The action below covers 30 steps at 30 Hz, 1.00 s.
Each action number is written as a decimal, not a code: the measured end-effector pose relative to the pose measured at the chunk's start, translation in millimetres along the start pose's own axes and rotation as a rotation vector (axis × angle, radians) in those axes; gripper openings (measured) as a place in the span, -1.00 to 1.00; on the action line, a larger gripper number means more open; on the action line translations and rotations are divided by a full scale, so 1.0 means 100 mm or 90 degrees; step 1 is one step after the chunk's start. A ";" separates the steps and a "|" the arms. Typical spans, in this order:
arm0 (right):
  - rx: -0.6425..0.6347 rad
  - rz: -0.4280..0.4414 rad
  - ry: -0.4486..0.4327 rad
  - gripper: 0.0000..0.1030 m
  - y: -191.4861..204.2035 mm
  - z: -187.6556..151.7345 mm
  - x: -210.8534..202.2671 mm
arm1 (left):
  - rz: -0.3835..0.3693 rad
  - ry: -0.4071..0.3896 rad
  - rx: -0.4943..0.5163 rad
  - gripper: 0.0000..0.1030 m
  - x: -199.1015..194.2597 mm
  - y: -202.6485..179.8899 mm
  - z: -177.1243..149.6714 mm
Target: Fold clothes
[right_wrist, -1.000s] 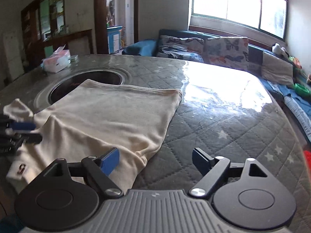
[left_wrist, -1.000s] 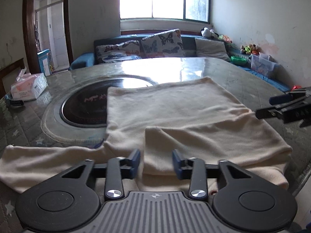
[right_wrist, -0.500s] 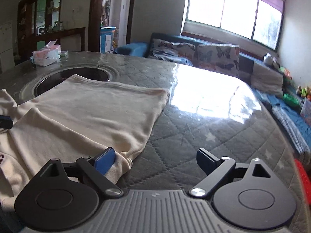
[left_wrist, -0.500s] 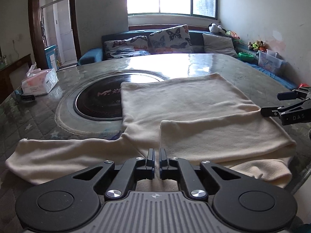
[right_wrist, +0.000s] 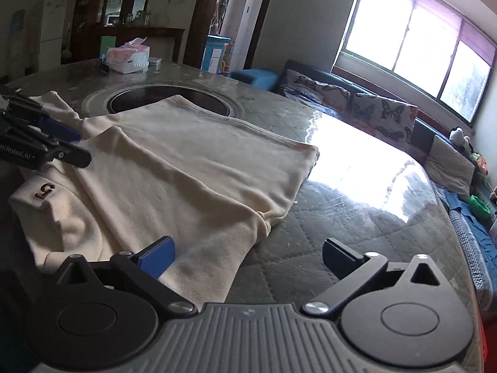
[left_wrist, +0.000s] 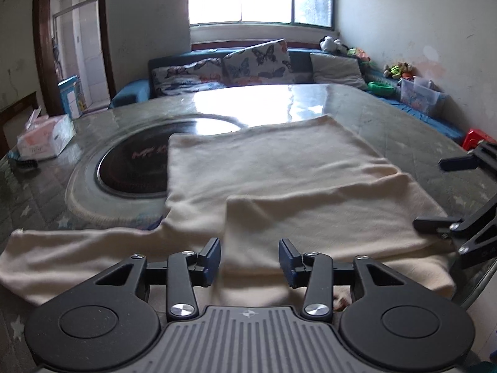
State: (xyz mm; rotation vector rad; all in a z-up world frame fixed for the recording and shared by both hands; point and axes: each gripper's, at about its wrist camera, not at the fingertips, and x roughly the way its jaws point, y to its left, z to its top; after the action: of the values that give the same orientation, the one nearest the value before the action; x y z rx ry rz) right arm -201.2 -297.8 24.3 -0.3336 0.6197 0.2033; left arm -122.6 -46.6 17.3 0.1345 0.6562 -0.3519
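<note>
The table (left_wrist: pixel 357 108) fills both views, a quilted grey top under glass with a round dark inset (left_wrist: pixel 133 168) left of centre. Its far half lies bare and glaring with window light, and the quilted stretch to the right of the cloth, in the right wrist view, is bare too. A sofa (left_wrist: pixel 248 68) runs along the far wall behind it.

The shirt (left_wrist: pixel 279 180), cream and long-sleeved, lies flat on the near half of the table. Its far hem (right_wrist: pixel 248 124) runs straight and crosses the inset's rim. One sleeve (left_wrist: pixel 77 255) stretches out flat towards the left; the other is folded back over the body, its cut edge (left_wrist: pixel 228 217) standing just ahead of the left gripper. The near right corner (right_wrist: pixel 264 220) bunches in a small ridge (the table's edge is close by there).

A tissue box (left_wrist: pixel 43 136) sits well apart at the far left.

The right gripper (right_wrist: pixel 248 251) has just been opening and stands spread wide, the shirt's near edge under its left finger (right_wrist: pixel 158 251), nothing pinched.

The left gripper (left_wrist: pixel 250 258) has just been opening too; its jaws stand apart above the folded sleeve, released.
</note>
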 end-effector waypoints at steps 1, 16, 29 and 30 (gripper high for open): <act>-0.003 0.000 -0.001 1.00 0.00 0.01 -0.01 | 0.003 -0.002 -0.006 0.01 -0.02 0.03 -0.01; -0.074 0.067 -0.047 1.00 0.40 0.49 0.22 | 0.242 -0.039 -0.182 0.73 -0.38 1.09 -0.17; -0.067 0.069 -0.033 1.00 0.43 0.50 0.28 | 0.353 -0.010 -0.376 0.05 -0.33 2.01 -0.31; -0.066 0.067 -0.032 1.00 0.42 0.49 0.28 | 0.355 -0.013 -0.375 -0.04 -0.33 2.02 -0.31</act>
State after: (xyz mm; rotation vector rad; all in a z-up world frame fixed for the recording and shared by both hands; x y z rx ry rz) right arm -164.9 -238.0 35.0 -0.3948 0.5779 0.3445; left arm -91.3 157.6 16.0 -0.2486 0.6496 0.3803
